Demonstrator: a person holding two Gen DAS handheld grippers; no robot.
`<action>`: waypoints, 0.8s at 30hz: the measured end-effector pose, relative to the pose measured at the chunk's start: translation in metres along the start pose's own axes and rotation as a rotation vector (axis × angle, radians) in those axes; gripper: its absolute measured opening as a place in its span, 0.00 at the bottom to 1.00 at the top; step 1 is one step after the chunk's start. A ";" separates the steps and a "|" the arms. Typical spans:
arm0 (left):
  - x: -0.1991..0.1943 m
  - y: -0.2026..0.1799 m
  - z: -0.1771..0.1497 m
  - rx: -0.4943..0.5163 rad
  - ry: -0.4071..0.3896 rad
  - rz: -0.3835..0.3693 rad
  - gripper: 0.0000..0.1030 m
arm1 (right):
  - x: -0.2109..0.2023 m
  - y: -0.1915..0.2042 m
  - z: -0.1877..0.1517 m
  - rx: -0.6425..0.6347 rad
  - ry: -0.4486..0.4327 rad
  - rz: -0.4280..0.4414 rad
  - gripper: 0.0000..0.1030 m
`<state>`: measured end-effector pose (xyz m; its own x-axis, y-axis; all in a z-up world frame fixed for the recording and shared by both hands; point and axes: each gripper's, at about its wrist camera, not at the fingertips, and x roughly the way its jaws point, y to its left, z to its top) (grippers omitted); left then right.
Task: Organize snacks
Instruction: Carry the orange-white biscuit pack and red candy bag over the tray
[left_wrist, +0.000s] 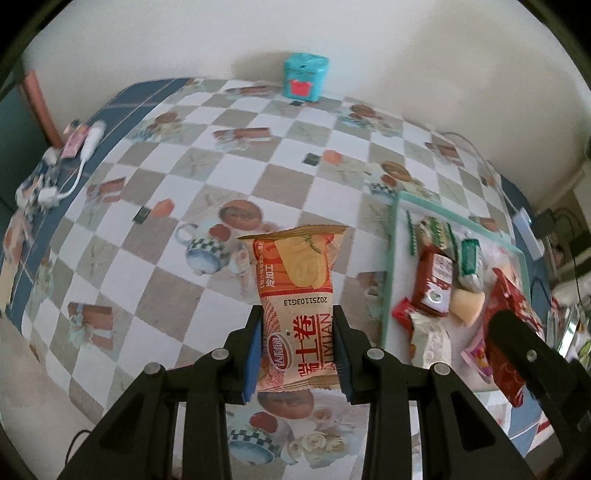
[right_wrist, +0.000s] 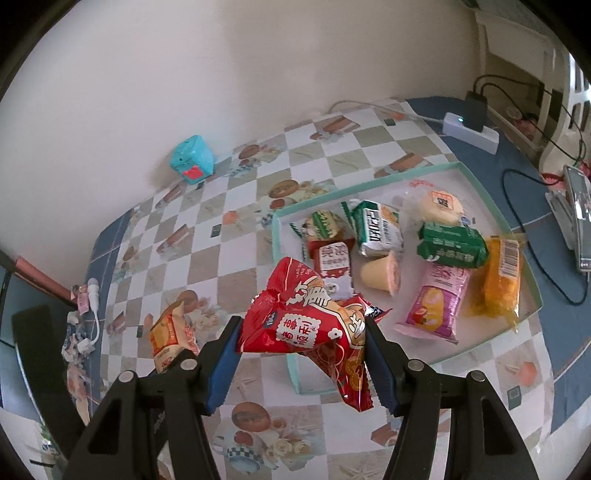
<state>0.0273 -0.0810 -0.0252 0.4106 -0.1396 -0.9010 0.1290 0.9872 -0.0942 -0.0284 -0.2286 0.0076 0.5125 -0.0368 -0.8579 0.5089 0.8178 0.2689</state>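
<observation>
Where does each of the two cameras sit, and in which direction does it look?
Left wrist: on the left gripper, looking along its fingers across the checkered table toward the wall; its fingers clamp an orange snack pack.
Right wrist: on the right gripper, looking down at the tray; its fingers clamp a red snack bag.
Shared: tray, teal box, both packs.

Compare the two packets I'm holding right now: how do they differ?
The orange packet in the left gripper lies flat and smooth; the red packet in the right gripper is crumpled. The red one hangs over the tray edge; the orange one is beside it. Both sit clamped between jaws.
</observation>
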 end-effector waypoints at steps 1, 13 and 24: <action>0.000 -0.003 0.000 0.010 -0.002 -0.005 0.35 | 0.001 -0.002 0.001 0.005 0.002 0.000 0.64; 0.003 -0.040 -0.005 0.111 -0.019 -0.047 0.35 | 0.015 -0.070 0.016 0.218 0.042 -0.046 0.64; 0.024 -0.084 -0.011 0.195 0.041 -0.131 0.35 | 0.025 -0.106 0.025 0.322 0.054 -0.050 0.64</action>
<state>0.0161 -0.1668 -0.0434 0.3422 -0.2585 -0.9034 0.3522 0.9266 -0.1317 -0.0524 -0.3310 -0.0316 0.4483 -0.0351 -0.8932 0.7294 0.5919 0.3428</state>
